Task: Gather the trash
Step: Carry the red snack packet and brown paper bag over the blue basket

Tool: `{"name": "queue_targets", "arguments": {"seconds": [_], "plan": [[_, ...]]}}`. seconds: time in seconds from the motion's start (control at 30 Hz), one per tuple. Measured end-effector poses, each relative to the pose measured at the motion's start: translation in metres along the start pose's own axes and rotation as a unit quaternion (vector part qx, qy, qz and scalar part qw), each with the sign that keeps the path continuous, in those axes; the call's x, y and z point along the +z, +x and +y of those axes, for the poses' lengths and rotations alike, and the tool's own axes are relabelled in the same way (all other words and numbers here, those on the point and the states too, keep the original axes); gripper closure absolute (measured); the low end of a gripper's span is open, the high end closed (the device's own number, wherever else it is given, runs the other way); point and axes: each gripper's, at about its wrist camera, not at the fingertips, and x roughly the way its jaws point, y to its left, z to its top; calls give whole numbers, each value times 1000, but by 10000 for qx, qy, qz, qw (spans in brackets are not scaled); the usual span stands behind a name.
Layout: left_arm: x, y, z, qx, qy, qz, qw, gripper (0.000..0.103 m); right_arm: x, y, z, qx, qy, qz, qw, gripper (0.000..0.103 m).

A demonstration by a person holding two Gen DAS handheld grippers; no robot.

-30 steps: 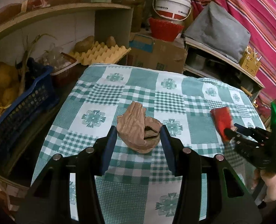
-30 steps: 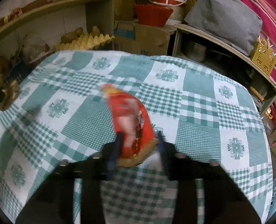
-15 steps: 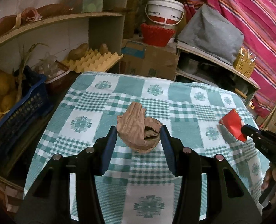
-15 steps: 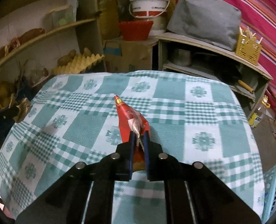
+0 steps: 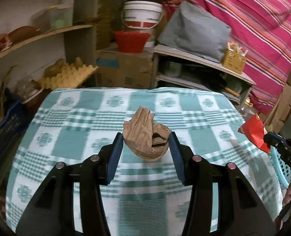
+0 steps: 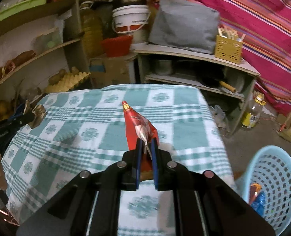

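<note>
The red foil snack wrapper was off the checked green-and-white worktop now; your right hand-held gripper had just closed fully on its crimped end. Your left hand-held gripper was about half open and pressed on the crumpled brown paper bag, also lifted. Both pieces seemed ready to drop. Only the right view showed the light blue plastic basket with trash inside, beside the worktop.

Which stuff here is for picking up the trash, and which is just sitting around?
For the job: brown paper bag in the left claw, red snack wrapper in the right claw, blue basket.

Just sitting there: white bucket, egg tray, grey cushion.
</note>
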Motion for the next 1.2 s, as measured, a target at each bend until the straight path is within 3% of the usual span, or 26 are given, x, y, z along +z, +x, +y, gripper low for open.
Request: {"name": "queue_targets", "arguments": {"seconds": [0.53,0.9,1.2], "plan": [[-6,9,-119,-643,516,-9,9966,56,-24,-63,-102,-605,569,-241,9963,93],[-20,14,-188,-1006,848,63,9913,56,-58,-102,-195,-1229,1109,-267,9858,93],[-23,9,-244,-1415,1024,-6,9846,56,-80,-125,-240,-1426,1492,-325,9779,93]]}}
